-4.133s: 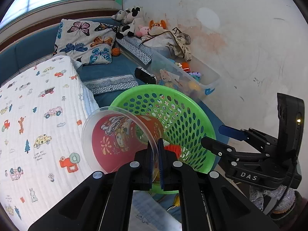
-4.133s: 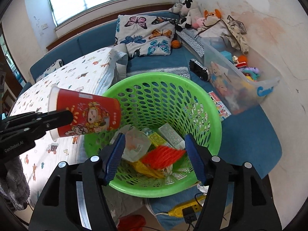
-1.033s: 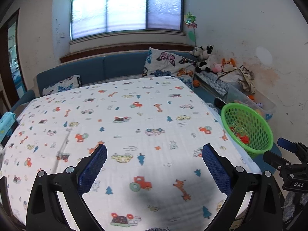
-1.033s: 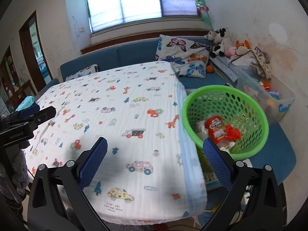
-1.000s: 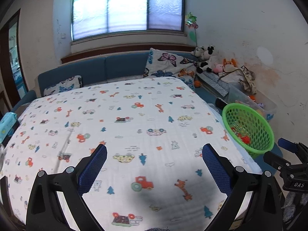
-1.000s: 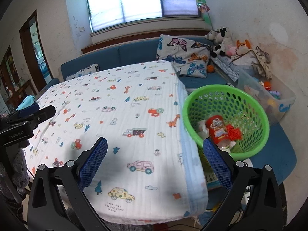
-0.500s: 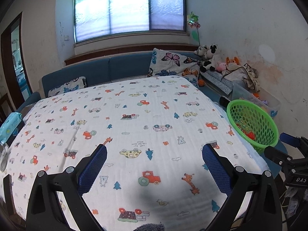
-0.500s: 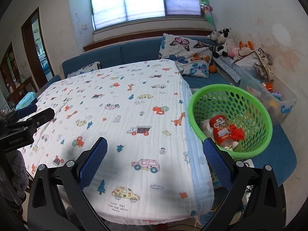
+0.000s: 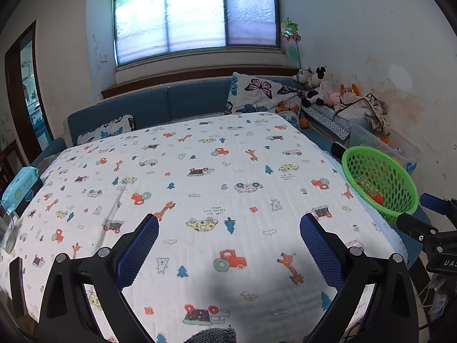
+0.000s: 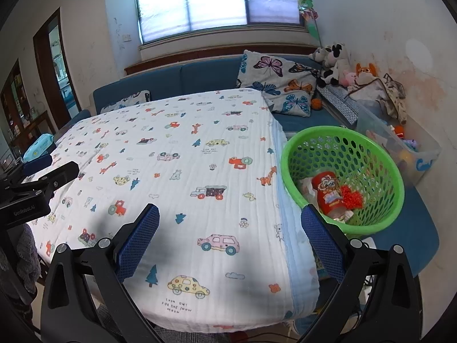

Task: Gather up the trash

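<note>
Since the red cup (image 10: 328, 197) and other scraps lie in the green basket (image 10: 371, 145) beside the quilted table (image 10: 182, 171), collecting looks finished; left gripper (image 9: 228, 245) and right gripper (image 10: 230, 238) hover above it, spread wide, empty.

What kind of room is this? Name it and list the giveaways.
Probably a home living room or playroom: a blue sofa with a butterfly cushion under the window, stuffed animals in the corner, and a cartoon-print cloth over the table beside a green basket.
</note>
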